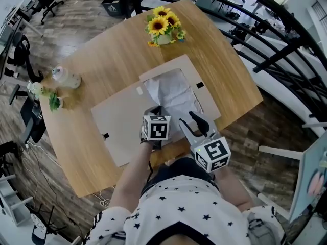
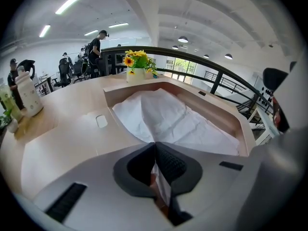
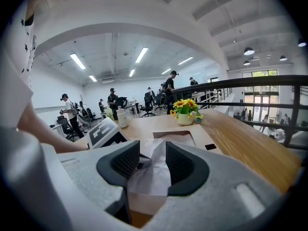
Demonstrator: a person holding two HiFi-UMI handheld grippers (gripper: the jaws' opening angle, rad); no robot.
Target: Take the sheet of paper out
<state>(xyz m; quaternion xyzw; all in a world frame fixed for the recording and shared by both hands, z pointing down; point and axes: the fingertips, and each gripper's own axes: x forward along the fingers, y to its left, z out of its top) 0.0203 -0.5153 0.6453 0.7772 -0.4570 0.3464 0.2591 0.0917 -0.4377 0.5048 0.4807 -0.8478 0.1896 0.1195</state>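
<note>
From the head view, the marker cube hides the left gripper's (image 1: pixel 156 112) tips and the near edge of the sheet of paper (image 1: pixel 173 93). The left gripper view shows the pads clenched together on that crumpled white edge. The rest of the sheet lies in the open cardboard case (image 1: pixel 120 121) on the wooden table (image 1: pixel 102 50); its far end seems tucked below the case's rim, though the view is poor there. The right gripper (image 1: pixel 193 122) hangs just beside the left, jaws apart, the sheet visible between them but untouched. A sunflower pot (image 1: pixel 163 27) stands beyond the case, a bottle (image 1: pixel 66 78) off to the left, and a dark railing (image 1: pixel 286 50) curves past the table's right edge.
</note>
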